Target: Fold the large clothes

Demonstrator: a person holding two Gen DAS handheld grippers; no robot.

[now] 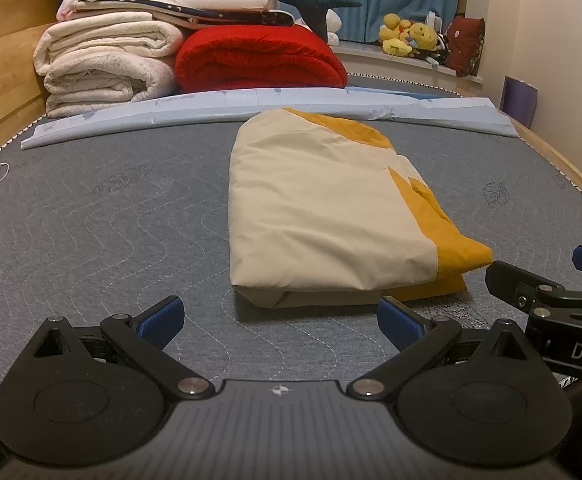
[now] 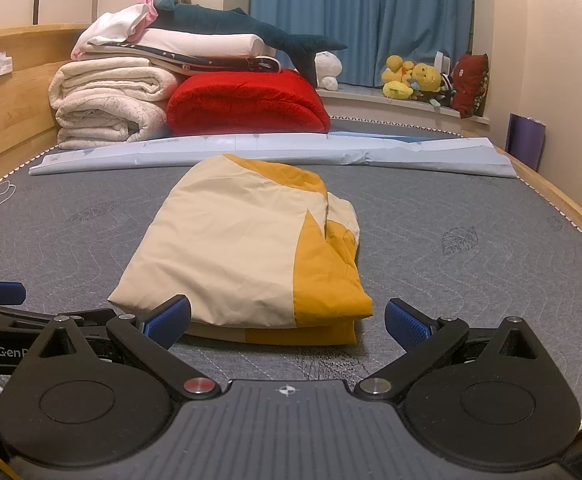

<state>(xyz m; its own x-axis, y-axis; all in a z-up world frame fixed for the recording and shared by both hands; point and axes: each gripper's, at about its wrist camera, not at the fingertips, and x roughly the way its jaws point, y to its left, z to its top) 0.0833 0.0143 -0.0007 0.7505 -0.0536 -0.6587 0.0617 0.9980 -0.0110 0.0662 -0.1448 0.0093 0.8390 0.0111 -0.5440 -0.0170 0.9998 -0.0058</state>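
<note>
A folded cream-and-yellow garment (image 1: 323,216) lies flat on the grey mattress (image 1: 111,208), near its front edge and in front of a pale blue sheet (image 1: 251,100). The left gripper (image 1: 281,318) hovers just short of the garment's near edge, fingers spread wide and empty. The right gripper (image 2: 289,318) sits beside it, likewise spread and grasping nothing. Stacked blankets (image 2: 107,96) rest at the back.
</note>
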